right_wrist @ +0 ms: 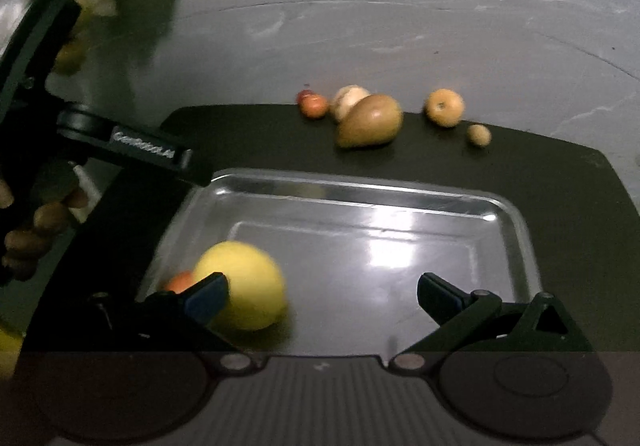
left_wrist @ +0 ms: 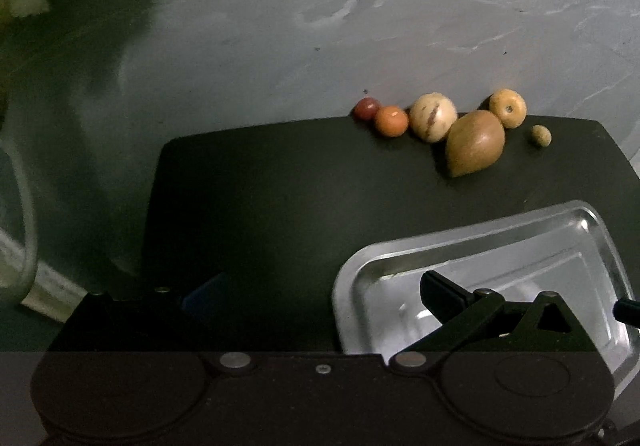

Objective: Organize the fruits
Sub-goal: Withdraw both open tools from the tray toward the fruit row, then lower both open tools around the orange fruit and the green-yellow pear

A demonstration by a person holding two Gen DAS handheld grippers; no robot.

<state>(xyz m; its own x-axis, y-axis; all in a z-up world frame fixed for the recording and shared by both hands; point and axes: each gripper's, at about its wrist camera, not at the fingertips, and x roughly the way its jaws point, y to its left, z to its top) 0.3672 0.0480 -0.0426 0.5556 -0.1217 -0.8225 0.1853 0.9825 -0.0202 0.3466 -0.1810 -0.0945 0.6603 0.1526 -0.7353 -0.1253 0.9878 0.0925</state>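
Yellow lemon sits loose in our tray between the right gripper's wide-apart jaws, so a nudge could roll it.

A shiny metal tray with a mirror-smooth, reflective base sits on a matt black mat. Beneath lies a smooth grey tabletop with pale, marble-like streaks. In the tray, a yellow fruit has a smooth, softly glossy skin. On the mat, a brown pear looks smooth with a faint sheen. The right gripper is matt black plastic, with dull metal rivets and a blue pad on one finger.
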